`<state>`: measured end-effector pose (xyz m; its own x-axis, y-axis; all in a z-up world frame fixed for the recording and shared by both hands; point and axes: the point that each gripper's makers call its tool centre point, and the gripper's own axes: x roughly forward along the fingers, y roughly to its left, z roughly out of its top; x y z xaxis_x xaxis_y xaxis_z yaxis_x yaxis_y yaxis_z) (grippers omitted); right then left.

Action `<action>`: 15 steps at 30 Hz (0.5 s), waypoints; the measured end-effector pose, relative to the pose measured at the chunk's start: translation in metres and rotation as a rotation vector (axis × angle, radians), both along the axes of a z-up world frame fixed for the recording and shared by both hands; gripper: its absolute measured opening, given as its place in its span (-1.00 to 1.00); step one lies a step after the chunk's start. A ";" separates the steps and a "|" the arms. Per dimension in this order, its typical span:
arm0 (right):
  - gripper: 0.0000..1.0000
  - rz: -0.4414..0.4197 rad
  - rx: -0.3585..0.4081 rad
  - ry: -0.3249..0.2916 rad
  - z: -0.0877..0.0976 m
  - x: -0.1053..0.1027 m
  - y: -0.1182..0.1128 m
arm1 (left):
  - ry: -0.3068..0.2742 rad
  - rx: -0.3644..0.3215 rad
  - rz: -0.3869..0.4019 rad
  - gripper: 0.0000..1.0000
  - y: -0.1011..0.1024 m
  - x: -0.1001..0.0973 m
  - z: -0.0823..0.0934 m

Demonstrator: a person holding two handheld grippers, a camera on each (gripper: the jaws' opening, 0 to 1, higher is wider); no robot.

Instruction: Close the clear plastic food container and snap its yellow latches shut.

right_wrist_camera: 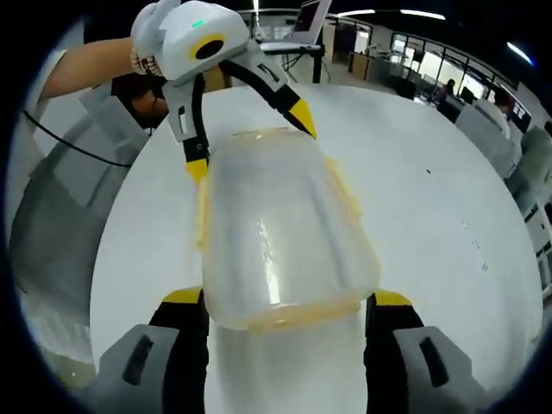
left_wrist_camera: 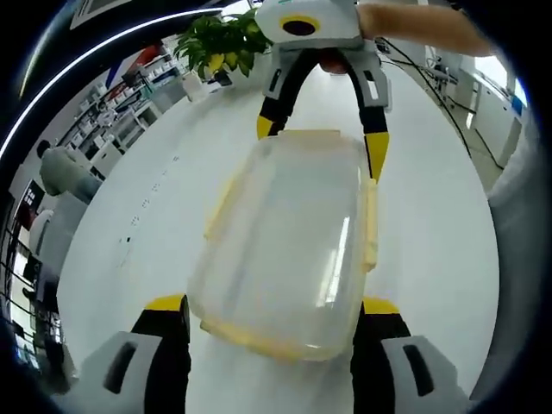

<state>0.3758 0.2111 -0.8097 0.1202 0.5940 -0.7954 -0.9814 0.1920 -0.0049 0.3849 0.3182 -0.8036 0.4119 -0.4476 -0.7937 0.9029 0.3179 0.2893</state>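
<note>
Clear container (left_wrist_camera: pixel 289 246) on white table (left_wrist_camera: pixel 431 207), between both open tongs (left_wrist_camera: pixel 272 323).

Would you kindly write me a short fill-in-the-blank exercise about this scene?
1. The clear container sits on a ____ table.
2. The container's latches are ____ in colour.
3. In the left gripper view, a potted ____ stands at the far end of the table, behind the right gripper.
4. In the right gripper view, the left gripper reaches the container from its ____ end.

Missing words: white; yellow; plant; far
</note>
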 end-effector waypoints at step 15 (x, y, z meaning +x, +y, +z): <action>0.43 -0.018 0.018 0.039 -0.004 -0.013 0.074 | 0.020 0.038 0.012 0.46 0.073 -0.010 0.000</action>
